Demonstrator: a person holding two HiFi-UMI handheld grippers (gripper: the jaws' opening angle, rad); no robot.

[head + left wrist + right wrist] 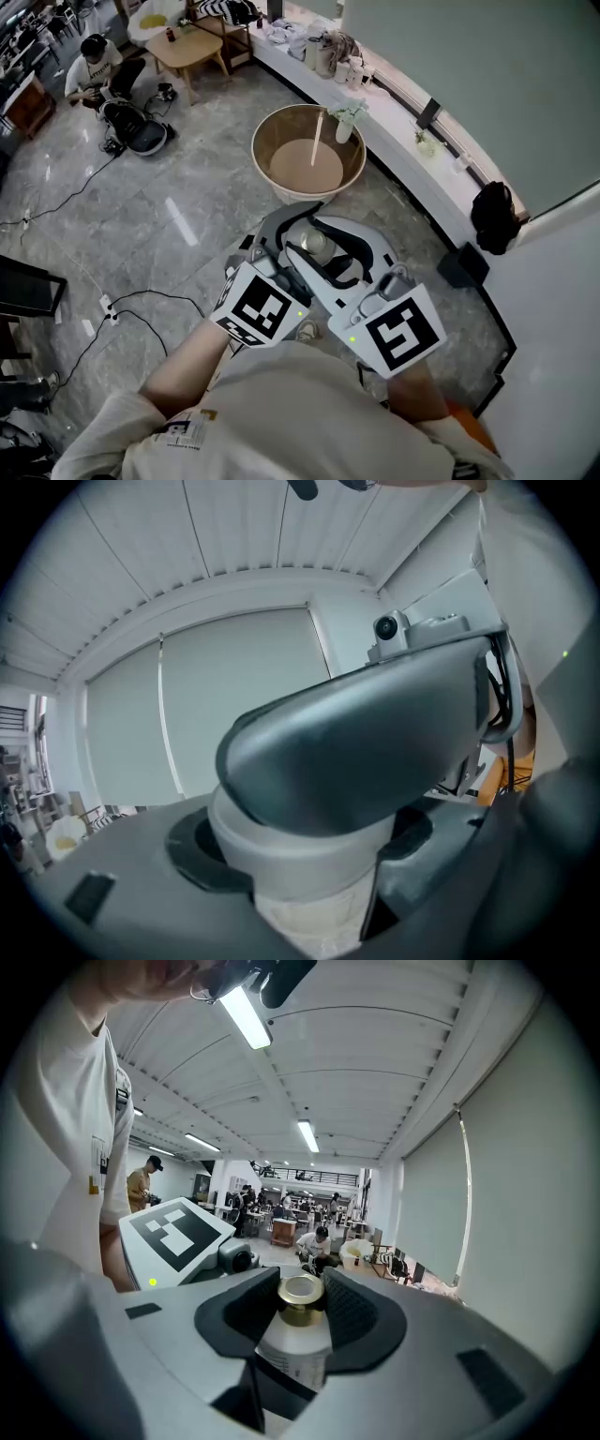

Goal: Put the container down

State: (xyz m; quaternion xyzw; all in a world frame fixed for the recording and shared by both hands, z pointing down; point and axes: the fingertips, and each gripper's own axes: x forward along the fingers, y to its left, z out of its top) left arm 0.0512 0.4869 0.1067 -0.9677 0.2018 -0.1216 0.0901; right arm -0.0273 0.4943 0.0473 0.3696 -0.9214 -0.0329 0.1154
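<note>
The container [292,1358] hangs in mid-air close to the person's chest, over the grey floor [169,206] and well short of the round table [265,127] further off. The right gripper [300,1299] is clamped on its gold cap [300,1290] and the left gripper [309,855] appears closed, jaws wide, around its broad white body. If the left one lets go before the container rests on something, the narrow cap hold could let it swing or slip and fall.

Grey marble floor [187,187] below me. Top centre of the head view: round wooden tub [272,131] standing on it. Upper left: low wooden table [187,47], black backpack [141,131], a person [94,66] sitting. Cables [56,202] trail down the left side to a power strip [106,305]. Right of centre: black box [461,265] against the white ledge [394,150]. The ledge carries cups [328,56] and a black bag [492,216].
</note>
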